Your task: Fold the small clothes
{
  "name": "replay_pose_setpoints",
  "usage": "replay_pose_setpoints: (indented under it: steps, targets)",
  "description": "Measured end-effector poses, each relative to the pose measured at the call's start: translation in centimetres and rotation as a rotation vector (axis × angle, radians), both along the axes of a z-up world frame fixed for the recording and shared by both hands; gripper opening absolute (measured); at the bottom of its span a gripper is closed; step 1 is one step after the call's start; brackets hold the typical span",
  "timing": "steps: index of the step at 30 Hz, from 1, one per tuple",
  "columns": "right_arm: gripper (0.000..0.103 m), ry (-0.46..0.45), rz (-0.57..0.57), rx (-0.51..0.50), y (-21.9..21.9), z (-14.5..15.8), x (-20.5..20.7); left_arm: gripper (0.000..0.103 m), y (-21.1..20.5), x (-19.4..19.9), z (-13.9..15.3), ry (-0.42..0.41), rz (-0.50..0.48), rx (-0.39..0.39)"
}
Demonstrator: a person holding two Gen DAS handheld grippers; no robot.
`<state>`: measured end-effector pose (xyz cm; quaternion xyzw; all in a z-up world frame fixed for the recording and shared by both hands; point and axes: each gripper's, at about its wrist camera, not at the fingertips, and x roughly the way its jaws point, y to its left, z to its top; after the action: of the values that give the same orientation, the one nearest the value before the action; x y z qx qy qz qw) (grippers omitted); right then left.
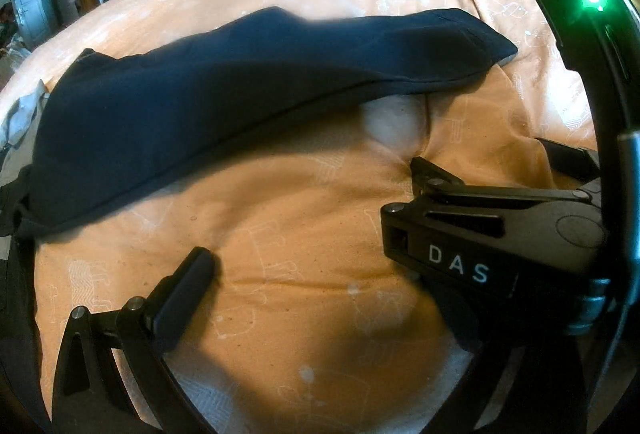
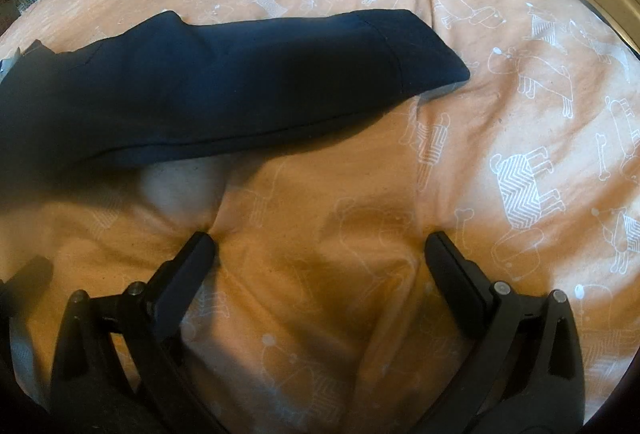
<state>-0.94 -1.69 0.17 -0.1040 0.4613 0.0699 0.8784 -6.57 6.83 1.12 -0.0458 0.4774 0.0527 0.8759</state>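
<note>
Your navy garment [image 1: 208,106] lies folded into a long band across the orange bedsheet [image 1: 312,274], running from the left edge toward the upper right w/ a stitched hem at the right end; in the right wrist view it's the same dark band [image 2: 224,90], lying flat on the sheet ahead of the fingers, not touching them. Your right gripper [image 2: 320,254] is spread wide, nothing between the fingers, both tips pressing down into the sheet just short of the garment; the left tip sits at a pucker in the fabric. In the left wrist view that same right gripper shows side-on at the right [image 1: 416,174], body marked "DAS", a green light on the rig above it. Your left gripper [image 1: 304,258] has only its left finger [image 1: 192,274] clearly in view, resting on the sheet; the other finger is hidden behind the right tool, so can't tell its spread. Sheet has white dog print [image 2: 524,194]. Cluttered room bg at top left, blurry.
</note>
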Motion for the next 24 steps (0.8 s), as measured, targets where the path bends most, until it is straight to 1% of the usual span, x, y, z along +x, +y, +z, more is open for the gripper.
replay_pose_setpoints:
  steps: [14,16,24]
  targets:
    - [0.103,0.0,-0.003,-0.006,0.66,0.2,-0.1,0.103,-0.35,-0.35,0.02,0.001,0.002,-0.005]
    - [0.103,0.006,0.0,0.007,0.48,0.32,0.1,0.103,-0.53,-0.41,0.11,0.0,0.002,-0.008]
    - [0.103,0.007,0.0,0.005,-0.06,0.48,0.71,0.103,-0.34,-0.53,0.14,-0.006,0.004,-0.006]
